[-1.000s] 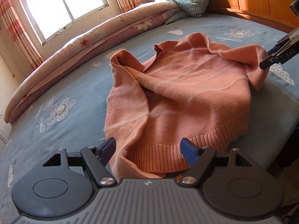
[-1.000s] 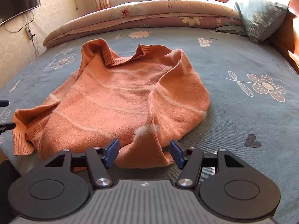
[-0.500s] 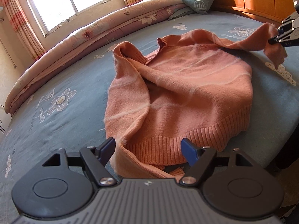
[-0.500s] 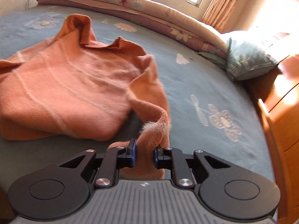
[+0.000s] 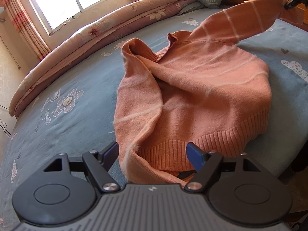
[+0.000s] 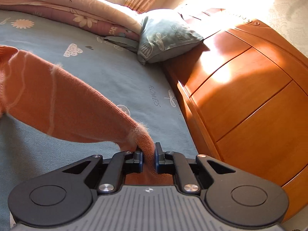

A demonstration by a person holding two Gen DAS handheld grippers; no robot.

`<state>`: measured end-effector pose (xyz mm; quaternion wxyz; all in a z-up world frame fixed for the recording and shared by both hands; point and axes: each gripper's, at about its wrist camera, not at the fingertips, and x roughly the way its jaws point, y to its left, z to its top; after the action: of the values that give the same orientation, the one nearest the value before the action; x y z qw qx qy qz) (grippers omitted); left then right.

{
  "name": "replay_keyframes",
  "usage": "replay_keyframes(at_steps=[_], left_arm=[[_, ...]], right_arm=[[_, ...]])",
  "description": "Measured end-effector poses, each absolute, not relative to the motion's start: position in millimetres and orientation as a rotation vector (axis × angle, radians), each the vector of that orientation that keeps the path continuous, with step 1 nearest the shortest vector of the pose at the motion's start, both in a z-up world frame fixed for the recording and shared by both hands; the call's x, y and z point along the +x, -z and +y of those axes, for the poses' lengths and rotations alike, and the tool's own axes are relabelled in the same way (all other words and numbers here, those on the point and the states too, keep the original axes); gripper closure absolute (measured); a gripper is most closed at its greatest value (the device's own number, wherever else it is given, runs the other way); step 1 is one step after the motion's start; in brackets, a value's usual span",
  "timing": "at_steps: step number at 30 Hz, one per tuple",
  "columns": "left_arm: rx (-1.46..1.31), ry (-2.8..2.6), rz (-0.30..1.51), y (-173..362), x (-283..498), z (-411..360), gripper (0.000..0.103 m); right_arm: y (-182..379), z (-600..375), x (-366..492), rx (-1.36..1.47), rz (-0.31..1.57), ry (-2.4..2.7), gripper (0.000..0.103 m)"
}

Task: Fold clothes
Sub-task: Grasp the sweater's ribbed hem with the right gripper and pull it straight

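Sweater (image 5: 202, 88) is spread on the bed (image 5: 77, 80); its sleeve (image 6: 77, 104) is pinched by the right gripper (image 6: 148, 156), left gripper (image 5: 154, 154) held wide over the hem.

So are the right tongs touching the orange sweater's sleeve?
Touching. In the right wrist view the right tongs are shut on the sleeve end, with fabric pinched between both blue pads. The left wrist view shows that sleeve lifted off the bed.

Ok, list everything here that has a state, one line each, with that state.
Sweater: lying rumpled on the bed, not yet folded.
Sleeve: lifted off the bed, stretched out to the side.
Other sleeve: lying folded over the sweater's front.
Right gripper: shut on the sleeve's cuff.
Left gripper: open, at the hem, gripping nothing.
Quilt: folded along the bed's far edge.
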<state>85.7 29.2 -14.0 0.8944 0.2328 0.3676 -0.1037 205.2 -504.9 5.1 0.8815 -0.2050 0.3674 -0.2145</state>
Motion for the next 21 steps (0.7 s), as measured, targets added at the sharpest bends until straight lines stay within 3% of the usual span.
replay_keyframes(at_steps=[4, 9, 11, 14, 18, 21], left_arm=[[0.475, 0.204, 0.776, 18.3, 89.6, 32.8, 0.025], [0.478, 0.213, 0.784, 21.2, 93.2, 31.9, 0.025], [0.480, 0.212, 0.787, 22.0, 96.0, 31.6, 0.025], [0.475, 0.216, 0.789, 23.9, 99.0, 29.0, 0.025], [0.469, 0.221, 0.791, 26.5, 103.0, 25.5, 0.025], [0.472, 0.218, 0.792, 29.8, 105.6, 23.8, 0.025]], right_arm=[[24.8, -509.9, 213.0, -0.473, 0.850, 0.460, 0.088], [68.2, -516.3, 206.7, -0.481, 0.967, 0.493, 0.072], [68.4, -522.1, 201.8, -0.420, 0.968, 0.517, 0.064], [63.3, -522.6, 194.6, -0.399, 0.956, 0.514, 0.064], [44.6, -512.3, 185.6, -0.383, 0.904, 0.501, 0.053], [26.5, -493.2, 171.9, -0.343, 0.856, 0.441, 0.051]])
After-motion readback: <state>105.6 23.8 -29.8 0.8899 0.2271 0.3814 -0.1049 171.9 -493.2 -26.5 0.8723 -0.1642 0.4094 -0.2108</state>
